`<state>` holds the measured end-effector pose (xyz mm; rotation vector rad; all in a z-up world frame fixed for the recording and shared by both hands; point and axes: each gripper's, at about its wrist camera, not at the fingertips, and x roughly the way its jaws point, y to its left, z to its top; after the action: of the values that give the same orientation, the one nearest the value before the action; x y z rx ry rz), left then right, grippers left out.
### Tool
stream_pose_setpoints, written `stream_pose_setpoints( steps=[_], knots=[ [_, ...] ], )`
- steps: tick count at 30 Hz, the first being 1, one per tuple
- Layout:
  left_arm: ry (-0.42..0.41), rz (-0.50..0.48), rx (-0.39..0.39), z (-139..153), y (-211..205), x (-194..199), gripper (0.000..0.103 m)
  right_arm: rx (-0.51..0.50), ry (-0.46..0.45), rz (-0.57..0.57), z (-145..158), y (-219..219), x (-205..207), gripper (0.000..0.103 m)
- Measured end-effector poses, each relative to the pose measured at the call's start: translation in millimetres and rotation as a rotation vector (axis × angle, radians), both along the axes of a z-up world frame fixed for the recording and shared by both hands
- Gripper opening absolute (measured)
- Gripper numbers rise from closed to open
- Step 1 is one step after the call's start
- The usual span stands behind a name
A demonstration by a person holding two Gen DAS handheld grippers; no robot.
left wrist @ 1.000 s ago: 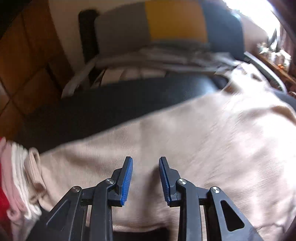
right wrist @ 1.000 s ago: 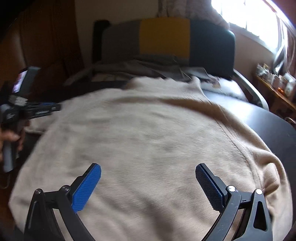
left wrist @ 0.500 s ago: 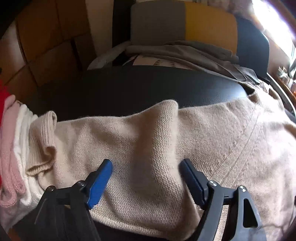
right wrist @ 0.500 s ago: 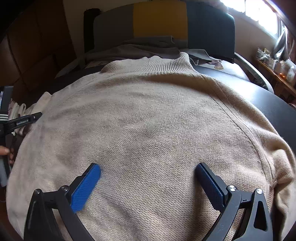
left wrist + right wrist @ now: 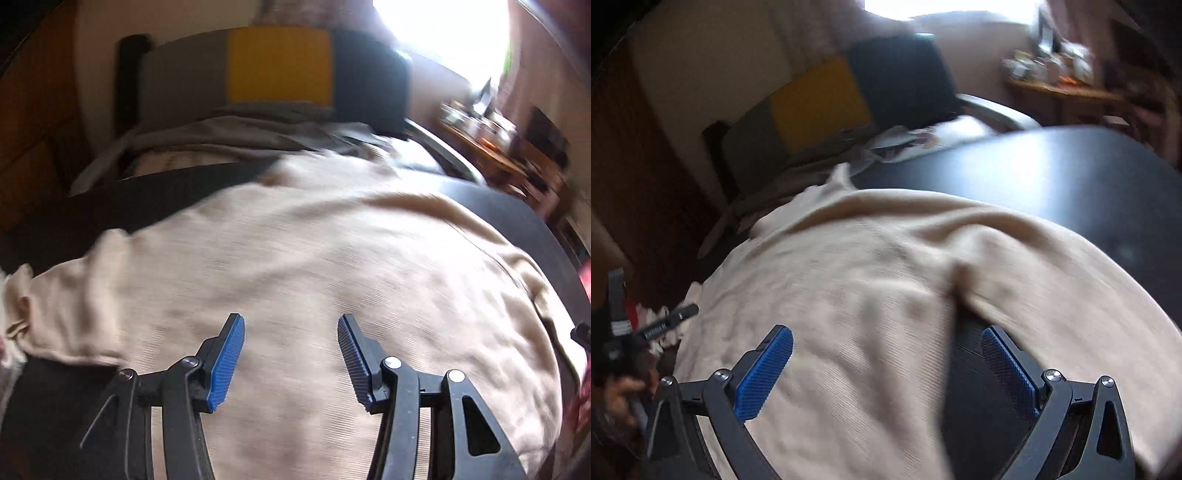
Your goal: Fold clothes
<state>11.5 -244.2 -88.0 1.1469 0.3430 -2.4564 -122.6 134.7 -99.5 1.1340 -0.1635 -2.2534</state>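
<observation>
**Both grippers hang open over a spread sweater**

A beige sweater (image 5: 314,266) lies spread across a dark tabletop (image 5: 1052,177), its collar toward the far edge where a chair (image 5: 277,66) with a yellow panel stands, its hem toward the camera side. That puts the garment's long axis running away from both grippers, roughly along the lines they point.

The left gripper (image 5: 291,354) hovers above the body of the sweater with its jaws spread; they have just been narrowing from wider, with no cloth between them. A cuffed sleeve (image 5: 22,295) lies folded inward to its left, near the tabletop's edge.

The right gripper (image 5: 886,365) holds its jaws spread wide and empty over the right side of the garment. A raised crease (image 5: 960,266) runs just ahead of its right jaw, with a dark gap of tabletop showing beneath.

The coming fold seems to turn on that right flank: the crease and the sweater's right part lie directly forward of the right gripper, making it the nearer of the two for a pinch there. Both views are blurred, so finer fabric detail is unclear.
</observation>
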Motion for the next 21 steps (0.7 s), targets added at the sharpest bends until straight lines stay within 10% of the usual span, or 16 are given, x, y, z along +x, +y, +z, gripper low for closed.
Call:
stream_pose_setpoints(
  steps=[8, 21],
  knots=[
    [-0.101, -0.085, -0.012, -26, 41, -18, 0.055, 0.054, -0.127, -0.216, -27, 121, -16, 0.103],
    [-0.075, -0.077, -0.020, -34, 44, -11, 0.058, 0.376, -0.015, -0.258, -37, 140, -117, 0.103]
  ],
)
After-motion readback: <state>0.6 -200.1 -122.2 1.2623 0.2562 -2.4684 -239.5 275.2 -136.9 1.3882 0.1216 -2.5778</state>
